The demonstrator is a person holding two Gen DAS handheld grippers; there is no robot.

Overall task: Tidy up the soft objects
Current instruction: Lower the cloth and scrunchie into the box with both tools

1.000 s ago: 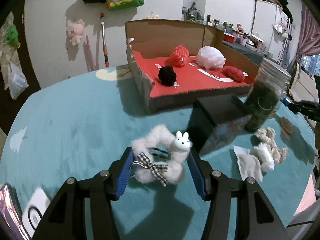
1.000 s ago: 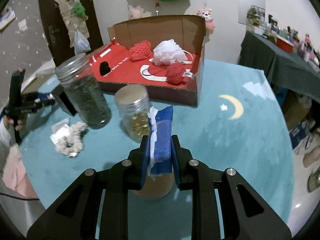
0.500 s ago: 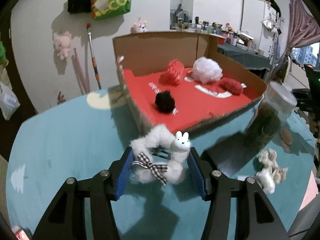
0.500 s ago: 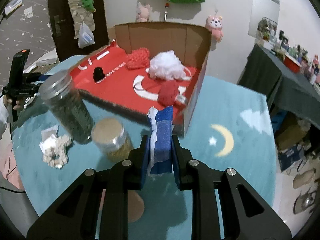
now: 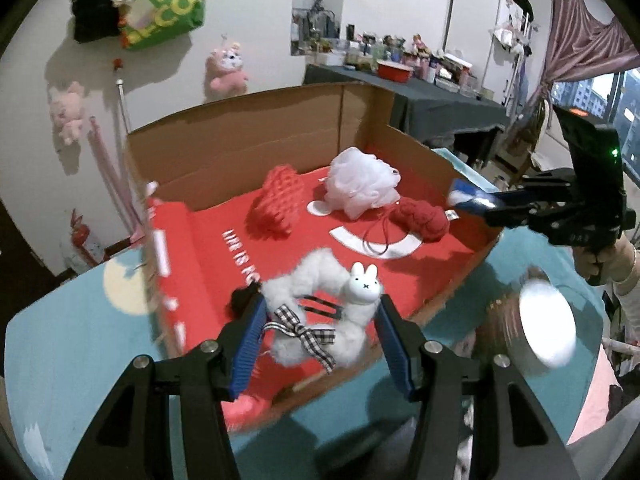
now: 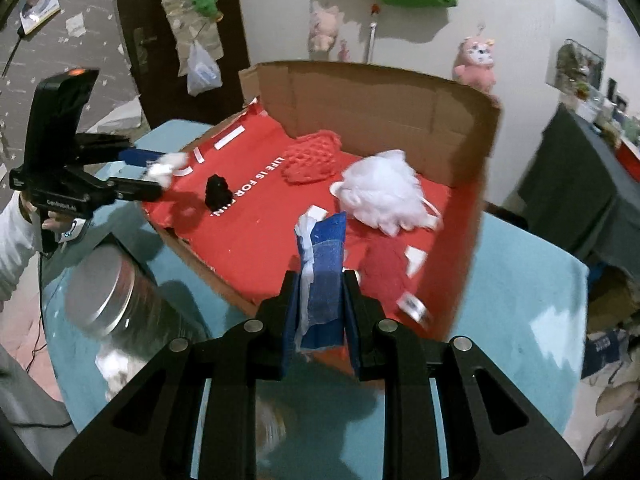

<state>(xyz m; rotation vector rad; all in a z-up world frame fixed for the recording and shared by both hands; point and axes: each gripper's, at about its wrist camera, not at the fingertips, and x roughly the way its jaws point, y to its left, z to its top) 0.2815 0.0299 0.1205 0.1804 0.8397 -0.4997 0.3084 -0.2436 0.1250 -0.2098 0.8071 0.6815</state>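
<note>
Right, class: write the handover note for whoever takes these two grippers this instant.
Left gripper: shut on the white fluffy scrunchie, held over the near edge of the cardboard box.
Right gripper: shut on the blue cloth item, over the box's other side.
Already in the box: white bath pouf, red knitted piece, dark red piece, black pompom.
Left: release both items inside.
</note>
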